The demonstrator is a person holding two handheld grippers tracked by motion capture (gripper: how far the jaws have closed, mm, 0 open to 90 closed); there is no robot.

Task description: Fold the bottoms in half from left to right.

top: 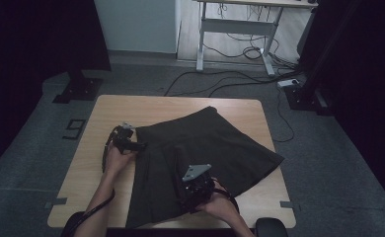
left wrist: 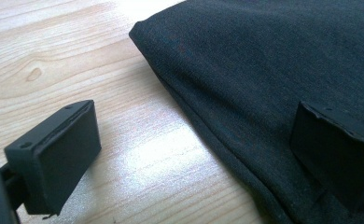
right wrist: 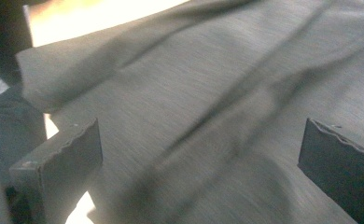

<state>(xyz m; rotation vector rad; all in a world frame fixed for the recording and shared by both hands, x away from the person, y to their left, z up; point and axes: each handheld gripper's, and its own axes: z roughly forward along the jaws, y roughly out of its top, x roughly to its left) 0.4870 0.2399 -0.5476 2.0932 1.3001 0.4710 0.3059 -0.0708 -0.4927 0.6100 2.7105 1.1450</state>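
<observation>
now, with the dark skirt [top: 205,153] lying flat across the bench [top: 101,148], both tools spread, slide your left tool [top: 140,146] under its near corner hem [left wrist: 189,109] and lower your right tool [top: 196,190] squarely before pinching.

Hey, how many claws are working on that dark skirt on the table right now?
2. The left claw is at the dark skirt's left edge, jaws open astride the hem. The right claw hovers over the skirt's near part, jaws open.
</observation>
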